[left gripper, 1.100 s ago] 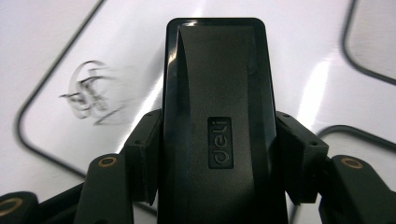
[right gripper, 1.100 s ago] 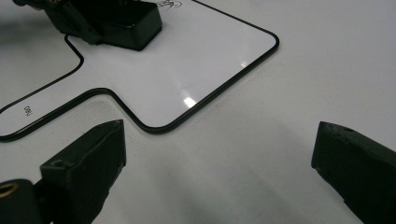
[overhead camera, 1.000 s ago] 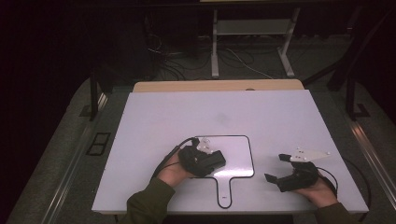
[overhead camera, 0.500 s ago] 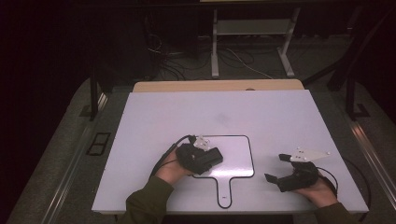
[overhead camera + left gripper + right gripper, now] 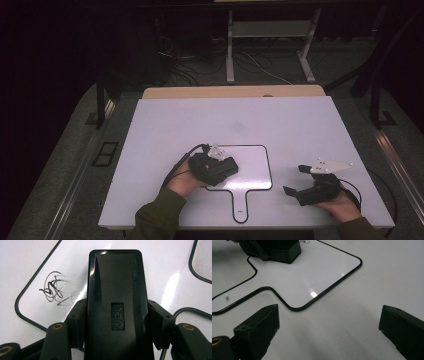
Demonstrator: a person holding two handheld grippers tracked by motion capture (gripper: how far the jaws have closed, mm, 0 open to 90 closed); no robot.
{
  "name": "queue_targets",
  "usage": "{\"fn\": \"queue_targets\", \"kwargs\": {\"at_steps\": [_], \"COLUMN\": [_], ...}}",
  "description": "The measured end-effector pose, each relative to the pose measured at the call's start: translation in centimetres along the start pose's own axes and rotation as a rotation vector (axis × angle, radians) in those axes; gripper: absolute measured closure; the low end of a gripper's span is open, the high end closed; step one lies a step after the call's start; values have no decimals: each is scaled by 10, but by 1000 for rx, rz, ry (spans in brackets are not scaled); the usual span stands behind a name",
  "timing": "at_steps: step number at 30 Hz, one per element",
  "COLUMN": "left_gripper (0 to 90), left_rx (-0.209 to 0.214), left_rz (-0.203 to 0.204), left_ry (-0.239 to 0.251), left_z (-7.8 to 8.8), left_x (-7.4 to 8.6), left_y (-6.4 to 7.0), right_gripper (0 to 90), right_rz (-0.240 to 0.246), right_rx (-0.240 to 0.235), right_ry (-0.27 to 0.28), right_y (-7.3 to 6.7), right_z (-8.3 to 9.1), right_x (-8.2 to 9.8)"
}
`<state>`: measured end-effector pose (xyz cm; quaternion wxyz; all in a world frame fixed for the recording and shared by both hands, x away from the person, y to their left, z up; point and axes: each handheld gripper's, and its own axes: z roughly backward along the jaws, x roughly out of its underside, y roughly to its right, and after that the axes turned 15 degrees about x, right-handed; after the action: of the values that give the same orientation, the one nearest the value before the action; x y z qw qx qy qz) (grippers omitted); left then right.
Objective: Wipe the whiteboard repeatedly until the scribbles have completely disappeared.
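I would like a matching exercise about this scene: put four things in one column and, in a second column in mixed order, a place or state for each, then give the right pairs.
Column 1
1. black eraser
2. scribble
3. right gripper
4. small whiteboard

Column 2
A. jaws open, nothing between them
B. flat on the table, handle toward the person
C. clamped between the left gripper's jaws
D. partly smeared ink on the board, beside the eraser

Pairs: 1-C, 2-D, 3-A, 4-B

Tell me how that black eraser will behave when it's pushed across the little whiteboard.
The black eraser looks like a stiff plastic block, so it shouldn't flex. Its flat underside probably slides easily on the glossy whiteboard. Low and wide, it seems unlikely to tip or roll.
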<state>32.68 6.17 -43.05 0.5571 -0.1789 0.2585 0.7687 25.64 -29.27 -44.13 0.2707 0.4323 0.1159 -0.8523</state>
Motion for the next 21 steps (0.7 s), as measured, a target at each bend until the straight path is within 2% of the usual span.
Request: {"fn": "queue_targets", "kwargs": {"at_steps": [5,8,14,16,21], "left_gripper": [390,390,390,390,390], "left_rx": [31,29,-45,-32,12], "left_rz": [-32,-42,-6,15,-3], "left_ry": [-9,-13,-12,-2,-10], "left_z": [-6,-7,0,3,0], "left_x": [-4,-6,-3,1,0], "left_y": [12,13,-2,-5,3], "right_gripper": [19,19,19,19,19], "right_rz": [1,0,3,3,3], "right_rx": [1,1,2,2,1], "right_ry": [0,0,1,1,-2], "right_y": [0,0,0,0,0], "right_z": [0,0,0,0,0], "right_x": [0,0,0,0,0]}}
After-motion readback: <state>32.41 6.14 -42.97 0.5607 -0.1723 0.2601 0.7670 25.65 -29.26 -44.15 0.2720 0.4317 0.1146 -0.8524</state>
